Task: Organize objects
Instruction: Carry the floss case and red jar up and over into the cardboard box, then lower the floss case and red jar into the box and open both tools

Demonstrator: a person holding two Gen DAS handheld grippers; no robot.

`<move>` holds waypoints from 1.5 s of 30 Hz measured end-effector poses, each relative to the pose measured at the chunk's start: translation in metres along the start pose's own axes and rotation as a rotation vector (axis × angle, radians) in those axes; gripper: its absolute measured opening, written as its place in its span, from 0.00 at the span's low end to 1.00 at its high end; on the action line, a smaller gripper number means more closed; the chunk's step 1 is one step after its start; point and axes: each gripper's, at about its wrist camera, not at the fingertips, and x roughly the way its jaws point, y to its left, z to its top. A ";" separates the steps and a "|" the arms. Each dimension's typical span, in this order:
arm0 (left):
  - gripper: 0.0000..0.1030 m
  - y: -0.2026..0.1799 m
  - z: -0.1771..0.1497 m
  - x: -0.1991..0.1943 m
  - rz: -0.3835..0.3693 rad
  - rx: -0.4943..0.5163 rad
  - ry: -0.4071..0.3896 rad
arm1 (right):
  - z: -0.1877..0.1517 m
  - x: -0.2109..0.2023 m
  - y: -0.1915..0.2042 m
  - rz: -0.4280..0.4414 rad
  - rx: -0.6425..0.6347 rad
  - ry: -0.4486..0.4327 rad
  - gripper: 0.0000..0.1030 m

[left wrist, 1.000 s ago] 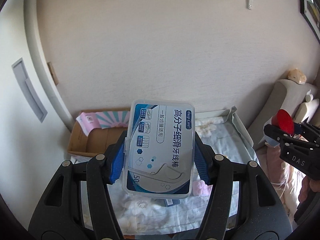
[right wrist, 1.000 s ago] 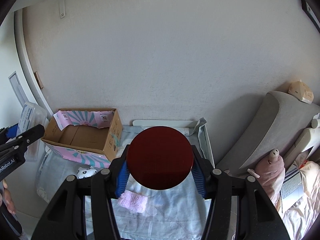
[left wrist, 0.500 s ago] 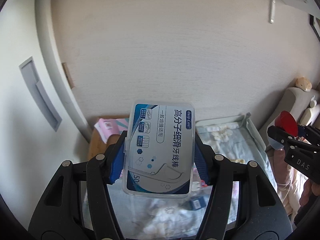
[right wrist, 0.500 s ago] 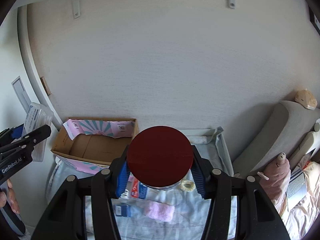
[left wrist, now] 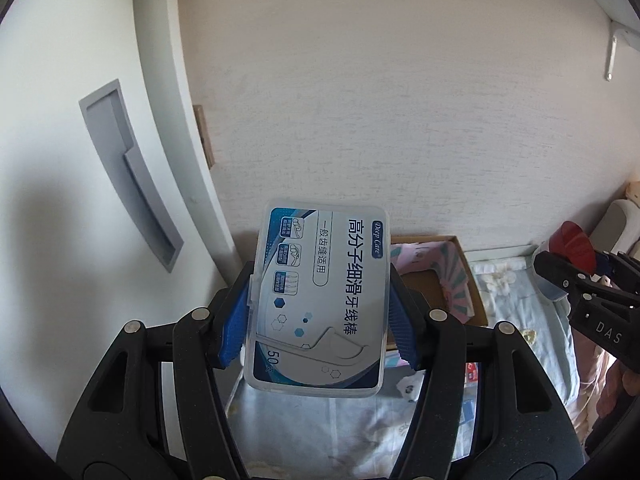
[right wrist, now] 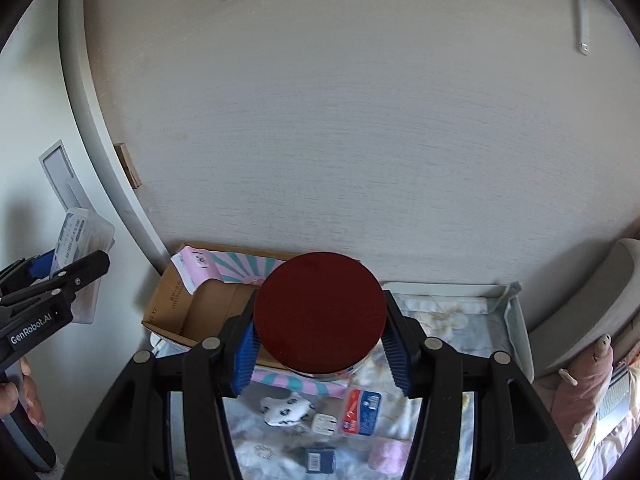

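- The left gripper (left wrist: pixel 320 312) has its blue-padded fingers (left wrist: pixel 232 332) clamped on the long edges of a flat, clear plastic floss-pick box with a blue-and-white label (left wrist: pixel 320 304), held in the air in front of the wall.
- The right gripper (right wrist: pixel 320 340) has its fingers closed on a clear jar with a round dark-red lid (right wrist: pixel 320 316), held above the near edge of an open cardboard box with pink-and-teal printed flaps (right wrist: pixel 200 308).
- That cardboard box sits at the back left of a tray covered in pale floral cloth (right wrist: pixel 516 320), probably the drop-off spot.
- Loose small items, among them a red-and-blue packet (right wrist: pixel 359 412), lie on the cloth below.
- Risk: the smooth floss-pick box is gripped only by its edges and may pivot or slip if tilted.
- Risk: both grippers head for one cardboard box, so they could collide, or the jar could catch the raised flap and tip.
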 end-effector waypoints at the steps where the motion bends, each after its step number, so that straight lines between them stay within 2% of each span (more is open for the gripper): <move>1: 0.55 0.002 0.002 0.004 0.001 0.001 0.006 | 0.002 0.002 0.002 0.004 0.000 0.000 0.49; 8: 0.55 0.011 0.020 0.043 -0.012 0.023 0.070 | 0.025 0.036 0.016 0.030 0.011 0.043 0.49; 12: 0.55 0.012 0.034 0.084 -0.032 0.039 0.121 | 0.037 0.069 0.020 0.037 0.012 0.089 0.49; 18: 0.55 0.009 0.027 0.159 -0.065 0.084 0.245 | 0.045 0.125 0.022 0.054 -0.045 0.148 0.49; 21: 0.55 0.002 0.019 0.194 -0.075 0.105 0.310 | 0.042 0.158 0.024 0.060 -0.057 0.220 0.49; 27: 0.55 -0.018 -0.008 0.253 -0.093 0.173 0.435 | 0.011 0.216 0.024 0.083 -0.079 0.383 0.49; 32: 0.55 -0.036 -0.032 0.276 -0.097 0.243 0.501 | -0.023 0.244 0.031 0.108 -0.110 0.479 0.49; 37: 0.55 -0.040 -0.052 0.295 -0.122 0.204 0.579 | -0.044 0.255 0.039 0.132 -0.141 0.527 0.49; 45: 0.55 -0.053 -0.041 0.286 -0.128 0.213 0.548 | -0.053 0.247 0.045 0.157 -0.143 0.538 0.49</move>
